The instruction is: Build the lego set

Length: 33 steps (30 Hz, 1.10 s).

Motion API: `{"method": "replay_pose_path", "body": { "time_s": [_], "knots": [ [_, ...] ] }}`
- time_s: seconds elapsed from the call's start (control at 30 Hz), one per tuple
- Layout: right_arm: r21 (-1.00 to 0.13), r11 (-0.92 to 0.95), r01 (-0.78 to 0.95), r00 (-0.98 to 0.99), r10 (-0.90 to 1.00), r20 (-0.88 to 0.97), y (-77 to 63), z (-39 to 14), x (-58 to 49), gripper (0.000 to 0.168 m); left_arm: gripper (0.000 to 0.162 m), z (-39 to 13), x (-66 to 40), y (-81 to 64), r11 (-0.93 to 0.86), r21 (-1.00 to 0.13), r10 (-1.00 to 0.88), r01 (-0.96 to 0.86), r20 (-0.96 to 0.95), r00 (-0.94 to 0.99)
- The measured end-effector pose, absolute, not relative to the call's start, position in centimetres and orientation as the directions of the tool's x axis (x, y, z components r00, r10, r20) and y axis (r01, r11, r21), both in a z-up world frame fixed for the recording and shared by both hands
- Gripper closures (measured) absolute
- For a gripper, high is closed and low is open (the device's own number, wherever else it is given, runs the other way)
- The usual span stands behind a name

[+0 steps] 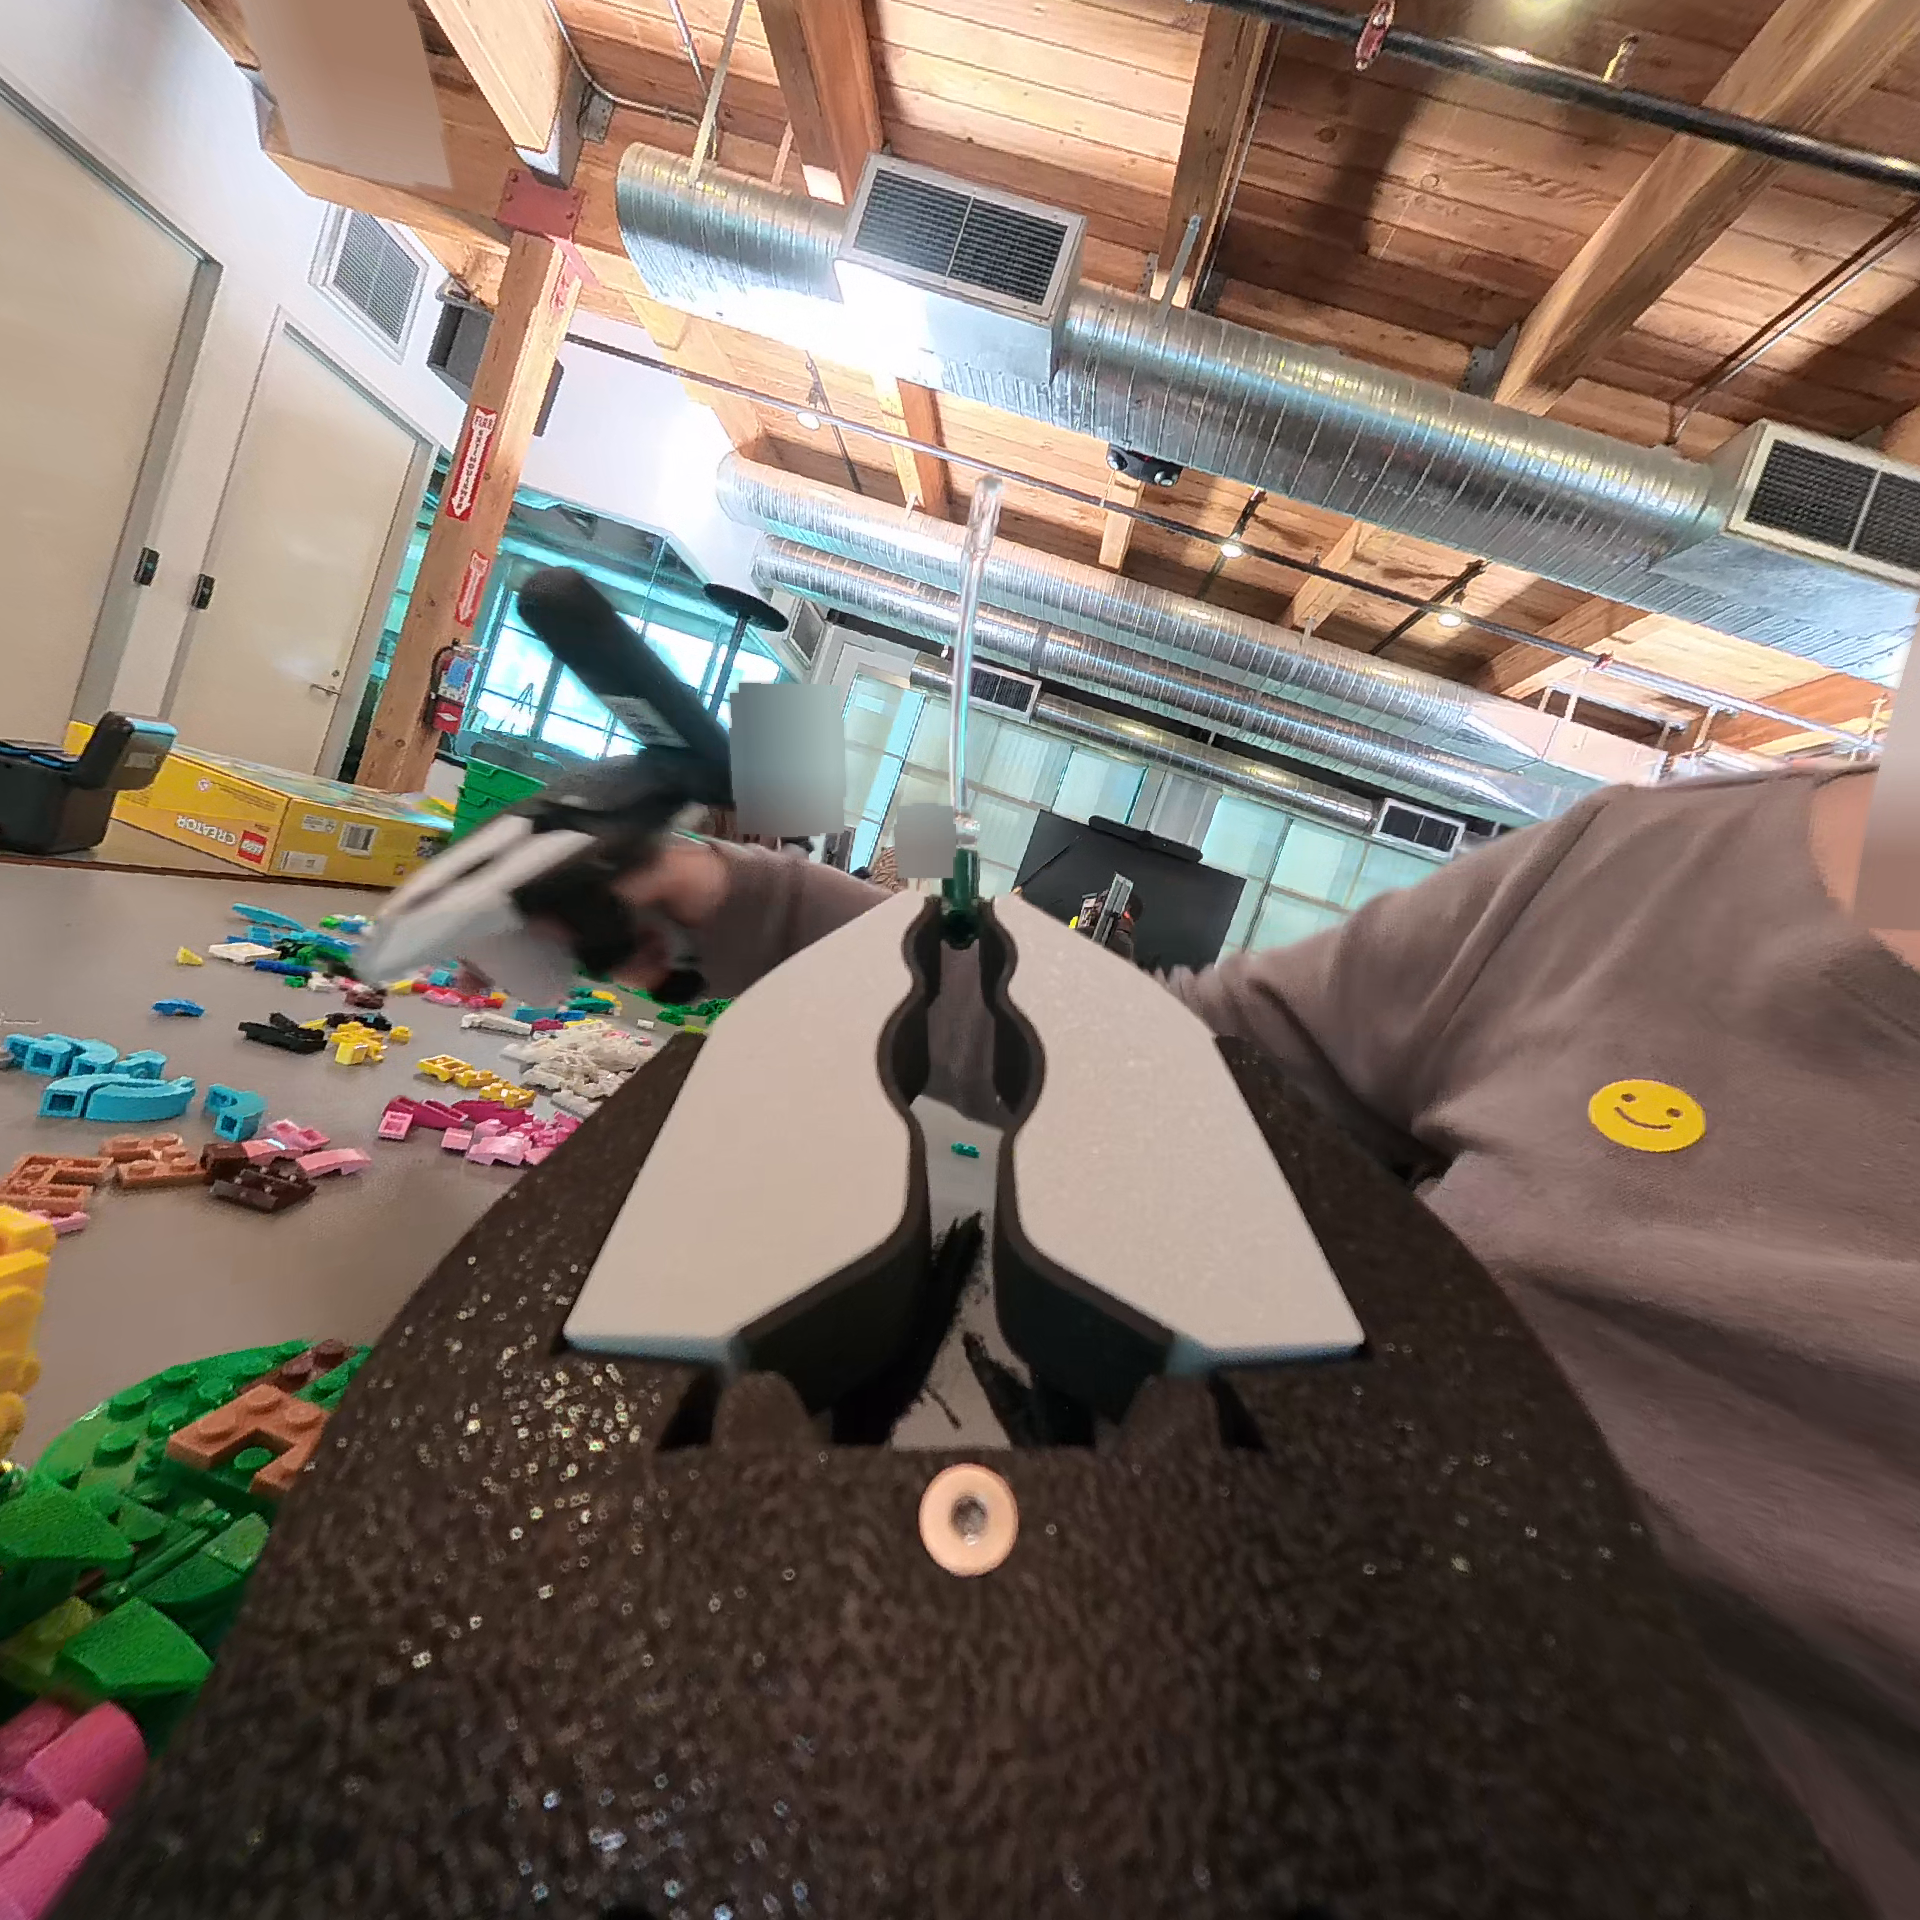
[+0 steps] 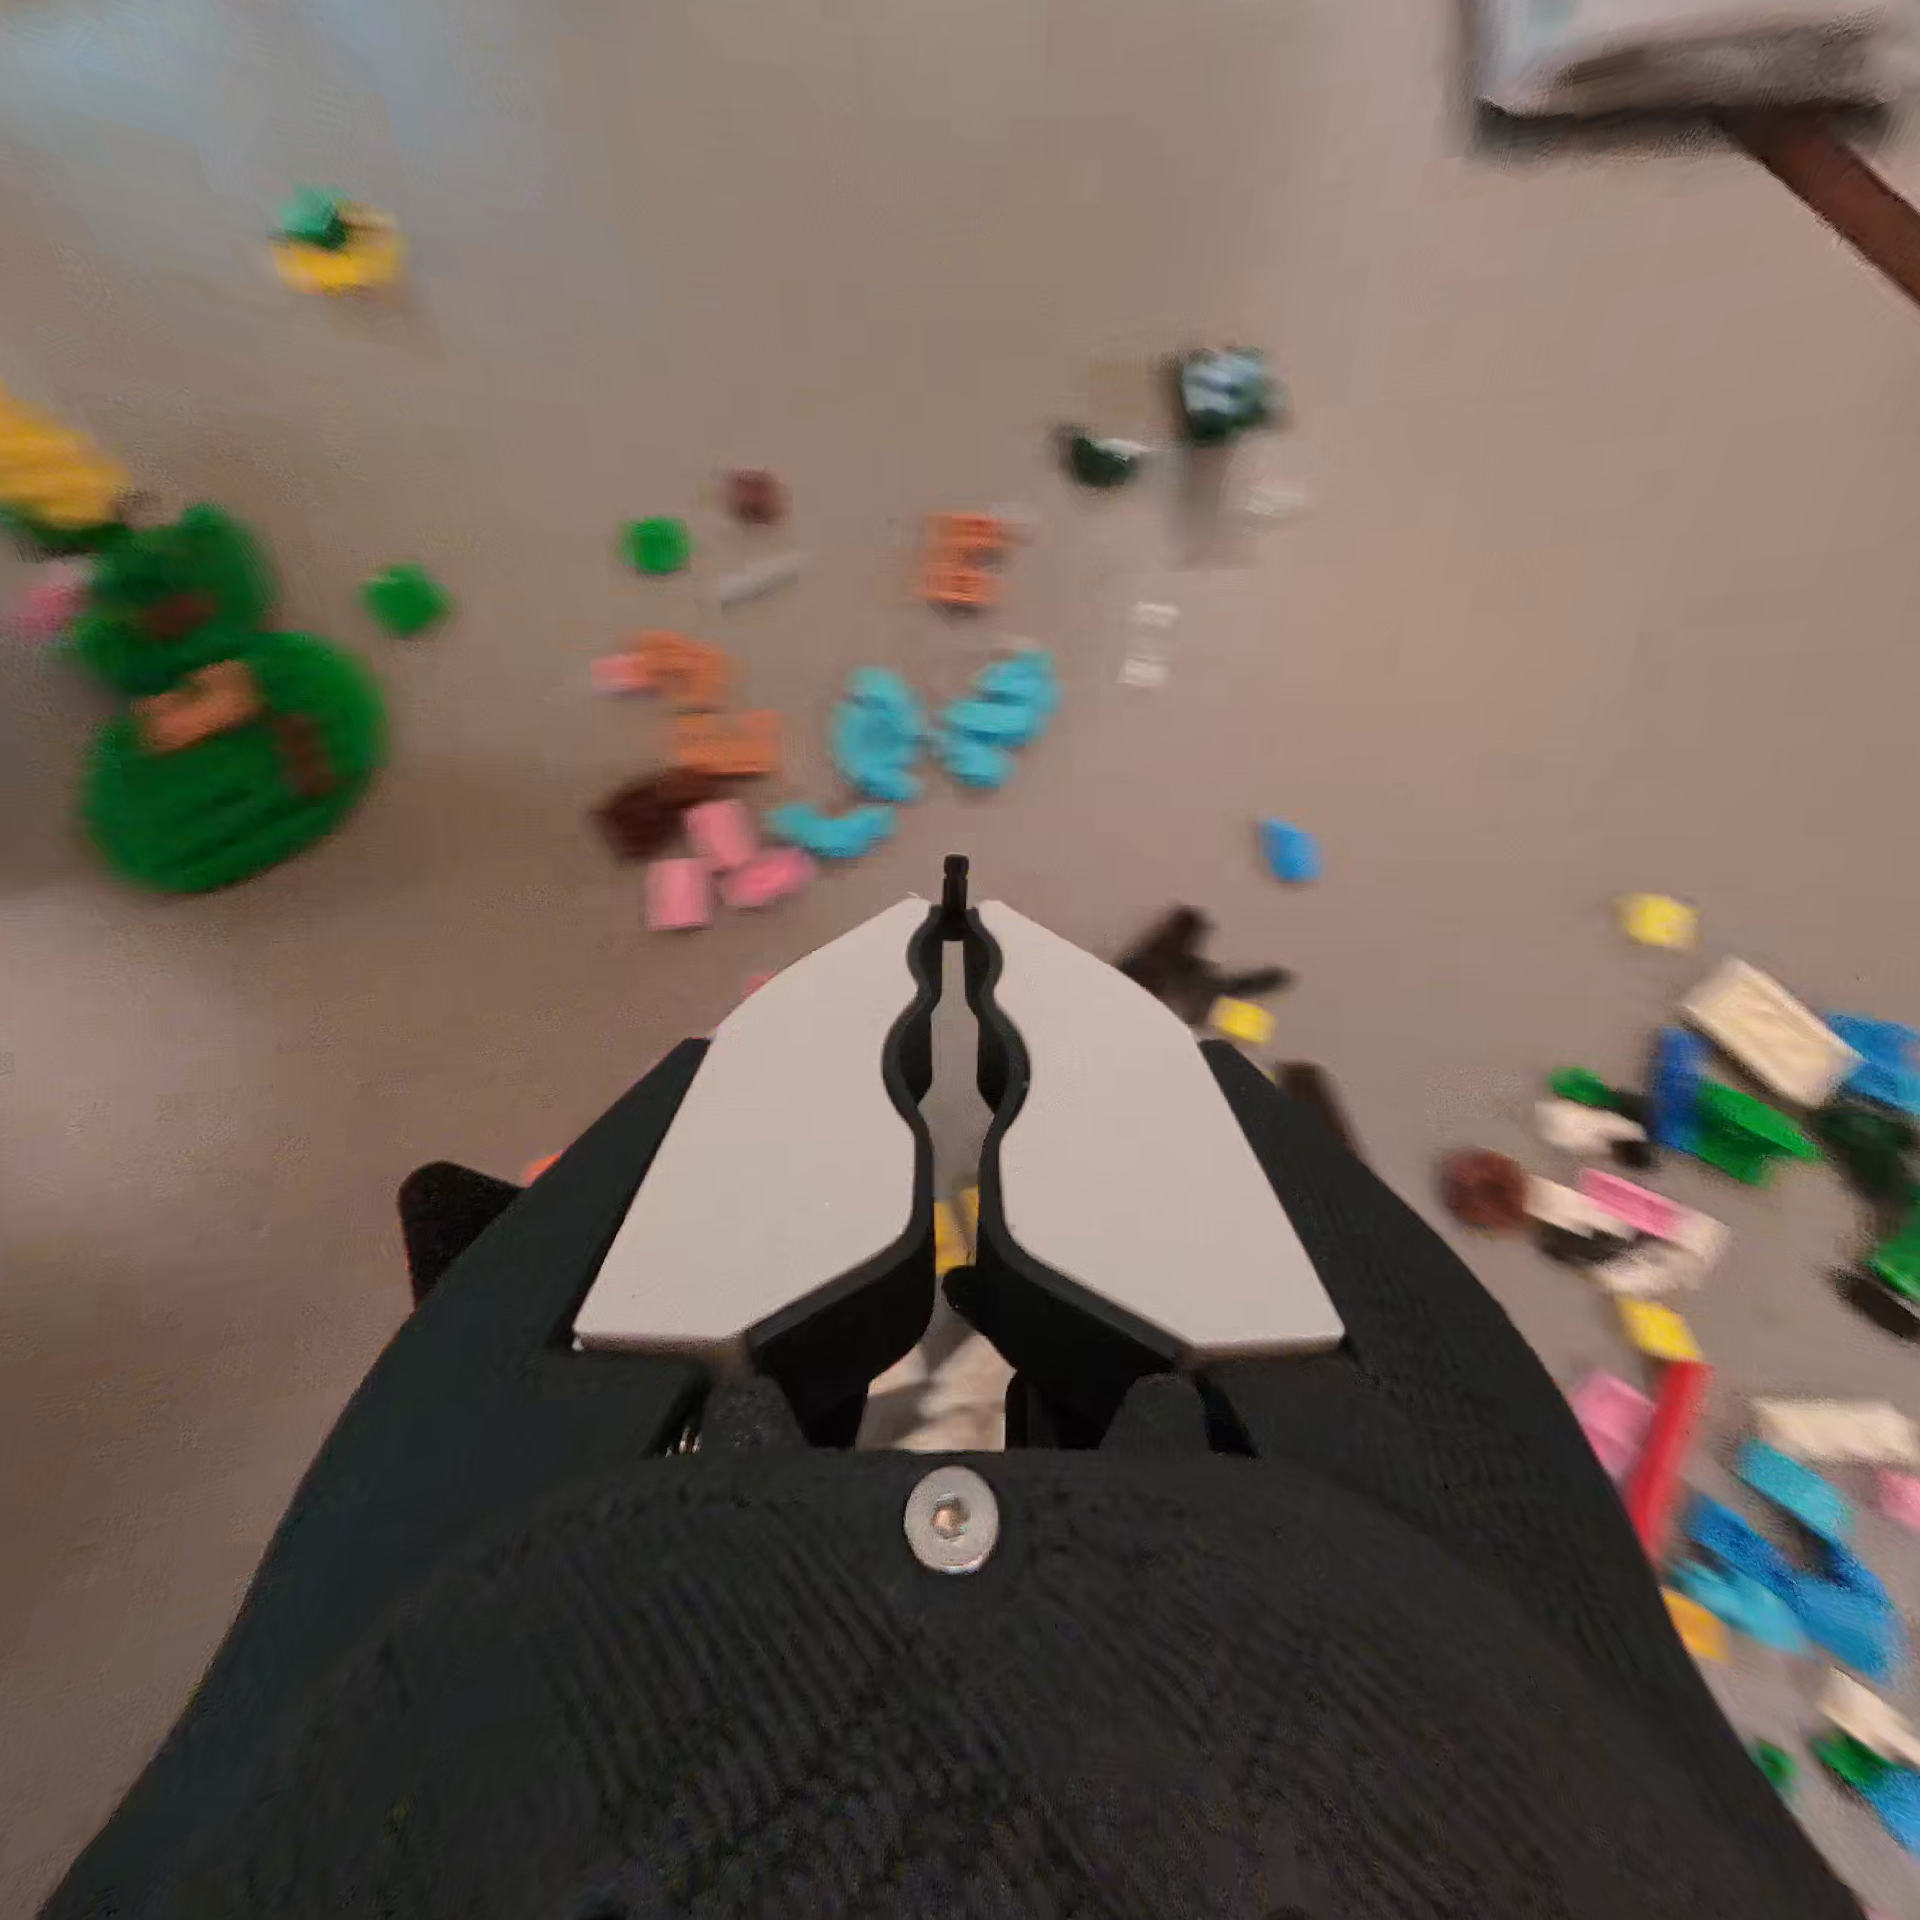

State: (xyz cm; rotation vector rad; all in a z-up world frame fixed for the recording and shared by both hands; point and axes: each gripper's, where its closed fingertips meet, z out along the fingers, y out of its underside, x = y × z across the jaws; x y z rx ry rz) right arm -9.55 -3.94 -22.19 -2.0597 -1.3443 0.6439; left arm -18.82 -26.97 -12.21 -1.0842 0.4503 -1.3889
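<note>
My left gripper (image 1: 958,914) is tilted upward and shut on a small dark green piece (image 1: 958,896) with a thin clear curved rod (image 1: 971,665) rising from it. My right gripper (image 2: 954,906) is shut on a small black pin piece (image 2: 954,878) that sticks out past its tips, above the table. In the left wrist view the right gripper (image 1: 416,914) shows blurred over the loose bricks. A green built model with brown plates (image 1: 156,1496) sits at the lower left, also blurred in the right wrist view (image 2: 223,748).
Loose bricks in blue (image 2: 935,717), pink (image 2: 717,852), orange, yellow and white lie scattered on the grey table (image 2: 1351,675). Yellow set boxes (image 1: 260,821) and a black case (image 1: 73,779) stand at the table's far side. A person in a grey shirt (image 1: 1558,1091) is at right. One gripper's finger ends stand about 25 cm off the other's.
</note>
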Motion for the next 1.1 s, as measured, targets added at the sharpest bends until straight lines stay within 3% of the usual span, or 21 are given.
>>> {"method": "replay_pose_path", "body": {
  "time_s": [0.13, 0.27, 0.43, 0.57, 0.7, 0.83, 0.97, 1.1],
  "knots": [
    [-0.758, -0.044, 0.65, 0.061, 0.998, -0.006, -12.7, -21.5, -12.0, 0.167, 0.156, -12.2, -19.0, -26.7, -0.181, -0.804, -0.917, 0.567, 0.346, 0.198],
    [-0.64, 0.007, 0.769, -0.07, 0.995, -0.072, -18.1, -23.4, -11.9, 0.166, 0.155, -12.3, -18.9, -26.6, -0.175, -0.809, -0.914, 0.561, 0.346, 0.213],
    [-0.483, 0.041, 0.875, -0.051, 0.999, -0.006, -18.4, -25.5, -11.2, 0.166, 0.156, -12.6, -18.8, -26.0, -0.149, -0.832, -0.893, 0.534, 0.345, 0.289],
    [-0.44, 0.056, 0.896, -0.06, 0.998, 0.006, -18.6, -26.3, -11.2, 0.166, 0.156, -12.7, -18.6, -25.9, -0.096, -0.858, -0.884, 0.504, 0.306, 0.354],
    [-0.522, 0.068, 0.85, -0.041, 0.997, 0.064, -18.5, -25.8, -12.0, 0.151, 0.156, -12.7, -18.7, -25.7, -0.033, -0.878, -0.863, 0.477, 0.266, 0.43],
    [-0.767, 0.083, 0.636, 0.118, 0.972, 0.203, -18.3, -21.6, -13.4, 0.141, 0.156, -12.6, -19.4, -25.3, 0.019, -0.877, -0.829, 0.479, 0.254, 0.498],
    [-0.957, 0.132, 0.257, 0.459, 0.855, 0.241, -18.5, -15.4, -12.7, 0.152, 0.155, -12.5, -20.7, -24.4, 0.113, -0.887, -0.745, 0.447, 0.222, 0.629],
    [-0.973, 0.227, 0.039, 0.636, 0.745, 0.2, -19.8, -13.6, -10.2, 0.168, 0.156, -12.0, -24.0, -24.0, 0.348, -0.902, -0.462, 0.256, 0.072, 0.884]
  ]
}}
